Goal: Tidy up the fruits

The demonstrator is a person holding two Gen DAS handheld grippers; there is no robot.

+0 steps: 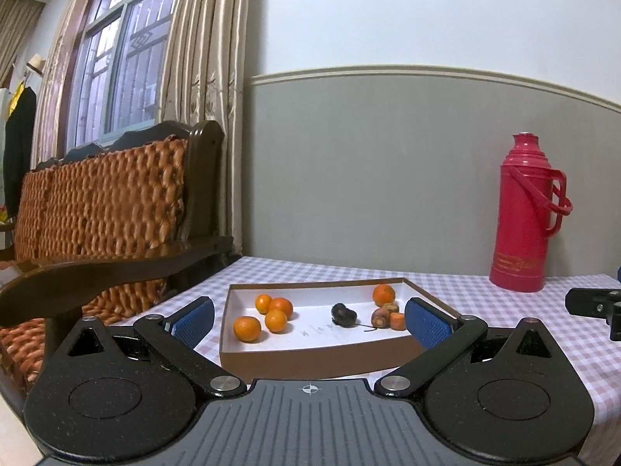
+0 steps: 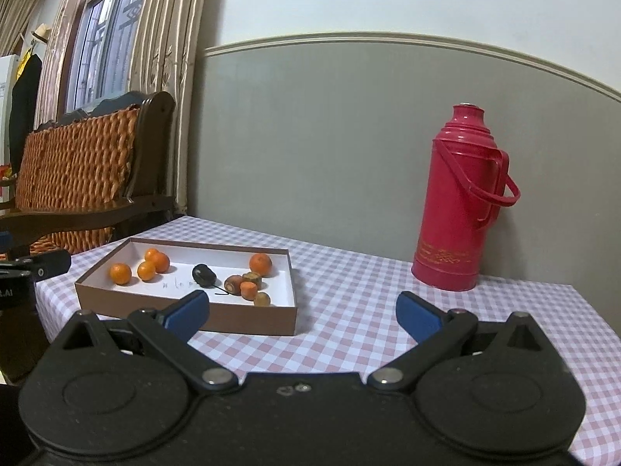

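Hovering short of the box [image 1: 310,353] on the table [image 2: 349,310], the left gripper [image 1: 309,318] and right gripper [image 2: 302,310] both stand spread wide and empty, presumably ready to reach in. Four oranges [image 1: 268,316] cluster at the box's left; a fifth orange [image 1: 383,294] sits apart, beside the carrot pieces [image 1: 390,316] and a dark fruit [image 1: 343,314], so it probably needs regrouping.

Ahead of the left gripper [image 1: 309,322] a box [image 1: 310,357] holds oranges [image 1: 271,312], a flask [image 1: 522,213] far right.
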